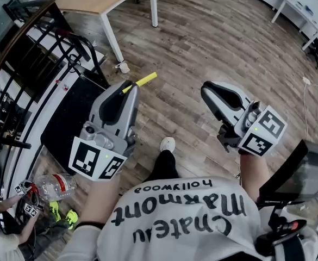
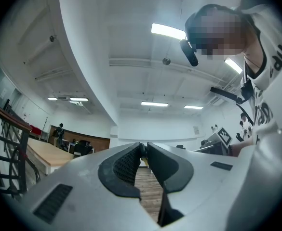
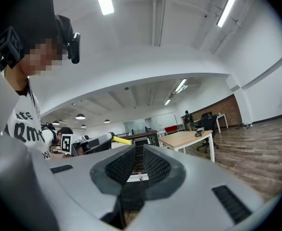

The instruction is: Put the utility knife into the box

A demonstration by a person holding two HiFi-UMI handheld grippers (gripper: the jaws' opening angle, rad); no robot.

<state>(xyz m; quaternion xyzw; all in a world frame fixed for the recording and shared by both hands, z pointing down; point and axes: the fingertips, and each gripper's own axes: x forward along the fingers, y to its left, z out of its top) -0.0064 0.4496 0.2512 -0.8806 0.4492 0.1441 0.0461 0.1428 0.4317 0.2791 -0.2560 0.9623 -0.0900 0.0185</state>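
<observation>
Both jaws of the left gripper (image 1: 130,87) are clenched on the yellow utility knife (image 1: 146,80), whose end sticks out past their tips. The right gripper (image 1: 207,90) is drawn nearly closed on nothing. Both are held over the wooden floor (image 1: 202,37). No box is seen. The pick-up is judged done, while carrying and placing are left.
</observation>
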